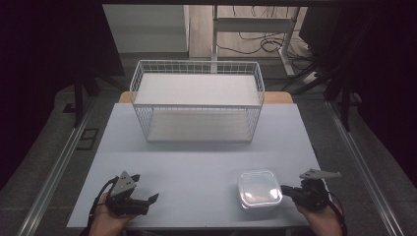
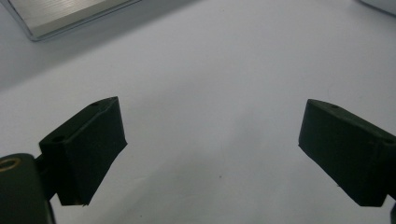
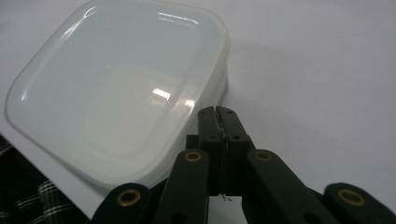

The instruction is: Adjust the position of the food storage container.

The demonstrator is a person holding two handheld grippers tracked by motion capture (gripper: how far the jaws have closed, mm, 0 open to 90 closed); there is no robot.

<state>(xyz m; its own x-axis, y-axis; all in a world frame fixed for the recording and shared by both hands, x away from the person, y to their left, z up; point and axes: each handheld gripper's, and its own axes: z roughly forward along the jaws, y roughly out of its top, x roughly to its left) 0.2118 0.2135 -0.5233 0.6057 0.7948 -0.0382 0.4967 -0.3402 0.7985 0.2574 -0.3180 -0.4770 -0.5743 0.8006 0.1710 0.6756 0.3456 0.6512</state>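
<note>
So in the high view, a person is sitting at the near edge of a pale table [image 1: 196, 157] with a gripper in each hand. The white wire basket [image 1: 196, 101] is sitting at the far side of the table, lying tipped so its open face is looking toward the person, and nothing is sitting inside it as far as I can see. The clear lidded container [image 1: 259, 189] is resting near the front edge, over on the right. The right gripper [image 1: 287, 191] is pointing at the container's right side, tips just beside or touching it, hard to call from up here. The left gripper [image 1: 147, 199] is hanging out at the front left, well apart from the container.

Left gripper view: the two black jaws are standing wide apart over bare table, nothing between them. A corner of something metallic, a shiny strip [image 2: 70, 16], is peeking in at the top left.

Right gripper view: the jaws are pressed flat together, holding nothing, and their tips are sitting right up against the side wall of the container [image 3: 116, 88], lid still on.

My read: basically nothing is done yet. The container is still on the table, ungrabbed, and if it's heading for the basket, the whole grab-and-move is still to come. Looks more like a nudge going on right now.
</note>
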